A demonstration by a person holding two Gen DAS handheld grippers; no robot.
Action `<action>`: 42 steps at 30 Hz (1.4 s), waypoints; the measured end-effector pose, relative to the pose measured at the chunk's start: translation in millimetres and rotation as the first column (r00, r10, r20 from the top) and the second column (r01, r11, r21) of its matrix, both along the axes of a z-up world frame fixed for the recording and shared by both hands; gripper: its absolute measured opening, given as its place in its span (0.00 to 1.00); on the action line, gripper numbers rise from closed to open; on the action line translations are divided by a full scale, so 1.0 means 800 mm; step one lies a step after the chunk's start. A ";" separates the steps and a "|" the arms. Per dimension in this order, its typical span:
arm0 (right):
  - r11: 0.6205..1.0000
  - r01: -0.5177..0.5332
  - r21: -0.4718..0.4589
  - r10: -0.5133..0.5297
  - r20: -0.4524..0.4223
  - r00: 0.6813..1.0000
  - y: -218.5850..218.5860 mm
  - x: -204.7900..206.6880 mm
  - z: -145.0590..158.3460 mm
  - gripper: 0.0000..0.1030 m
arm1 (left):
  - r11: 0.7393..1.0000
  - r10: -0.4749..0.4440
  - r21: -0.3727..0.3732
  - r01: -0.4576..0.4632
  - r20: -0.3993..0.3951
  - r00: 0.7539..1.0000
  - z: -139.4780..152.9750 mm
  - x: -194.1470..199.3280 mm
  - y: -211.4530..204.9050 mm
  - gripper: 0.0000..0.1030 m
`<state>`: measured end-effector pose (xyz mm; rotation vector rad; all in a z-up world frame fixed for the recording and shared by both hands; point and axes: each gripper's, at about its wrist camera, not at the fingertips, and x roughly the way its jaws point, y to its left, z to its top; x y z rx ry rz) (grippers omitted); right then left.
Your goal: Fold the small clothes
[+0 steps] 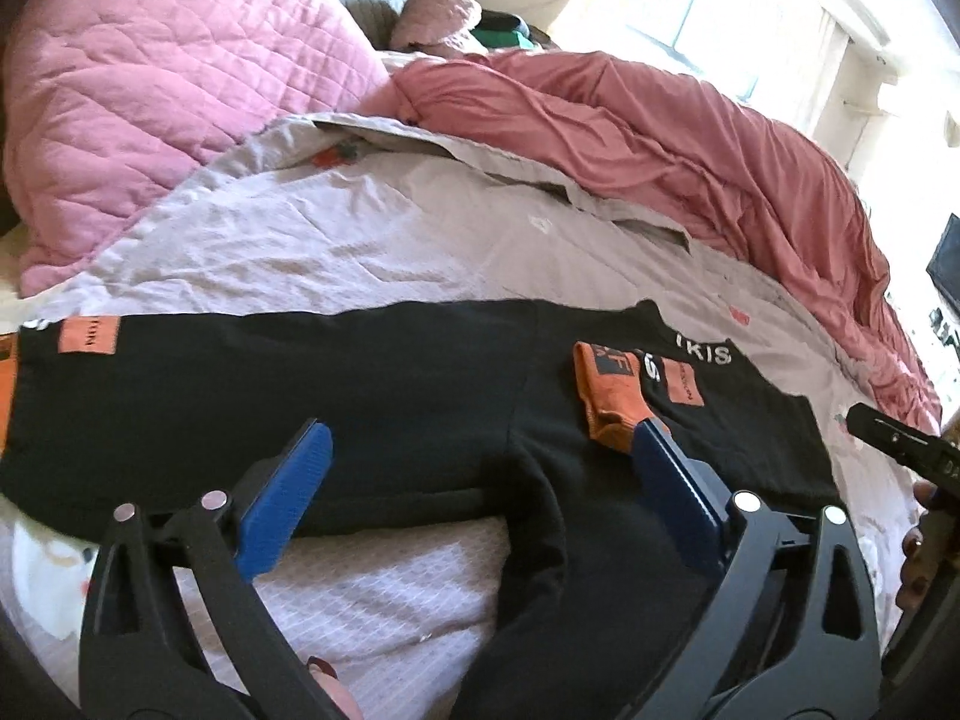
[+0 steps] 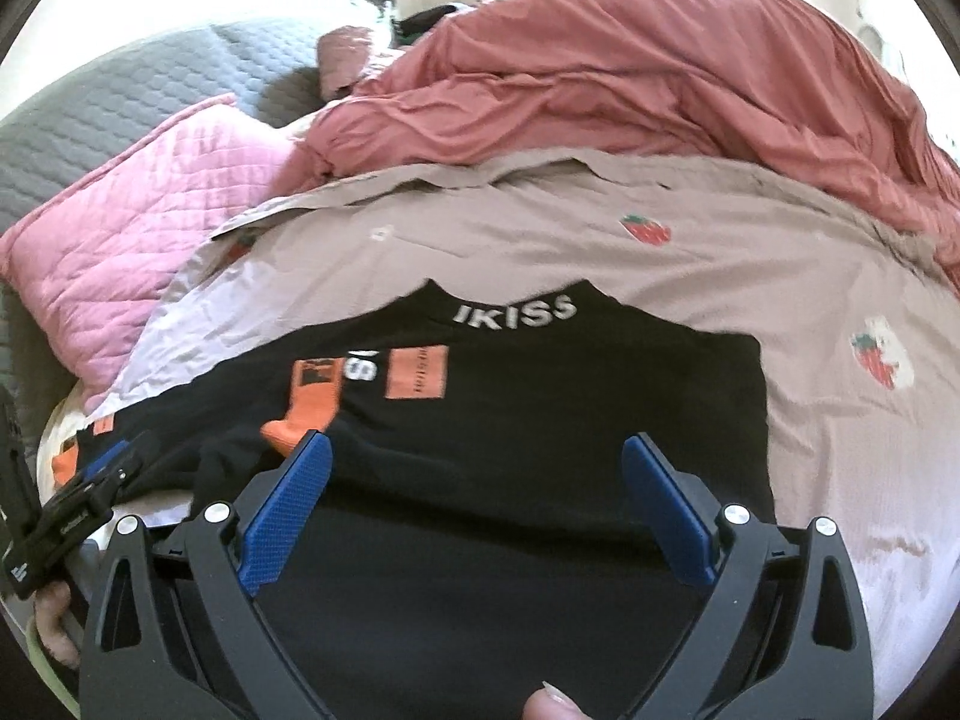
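A small black top [image 1: 372,396] with orange patches and white "IKISS" lettering lies spread on the bed; it also shows in the right wrist view [image 2: 540,420]. An orange cuff [image 1: 606,396] lies folded over onto its body, also seen in the right wrist view [image 2: 306,402]. My left gripper [image 1: 480,444] is open just above the black cloth, its right fingertip beside the orange cuff. My right gripper [image 2: 477,456] is open over the garment's body, holding nothing. The left gripper shows at the left edge of the right wrist view [image 2: 102,474]. The right gripper's tip shows at the right edge of the left wrist view [image 1: 900,438].
The garment lies on a pale lilac strawberry-print sheet [image 2: 690,276]. A pink quilted blanket [image 1: 156,120] is heaped at the back left. A rumpled rust-red duvet [image 2: 660,72] runs along the far side. A grey quilted headboard [image 2: 120,96] stands behind.
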<state>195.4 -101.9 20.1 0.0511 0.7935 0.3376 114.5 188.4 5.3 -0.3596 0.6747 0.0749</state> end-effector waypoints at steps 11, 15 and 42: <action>0.992 -0.123 0.017 0.123 0.038 0.992 0.075 -0.017 0.022 0.96 | 0.984 0.174 0.056 -0.171 -0.050 0.984 0.023 -0.060 0.062 0.91; 0.983 -0.181 -0.003 0.181 0.040 0.983 0.107 -0.028 0.022 0.96 | 0.969 0.244 0.041 -0.242 -0.050 0.968 0.028 -0.084 0.098 0.91; 0.857 -0.510 -0.073 0.511 -0.008 0.860 0.298 -0.071 -0.001 0.96 | 0.844 0.485 -0.173 -0.508 -0.157 0.860 -0.021 -0.142 0.236 0.73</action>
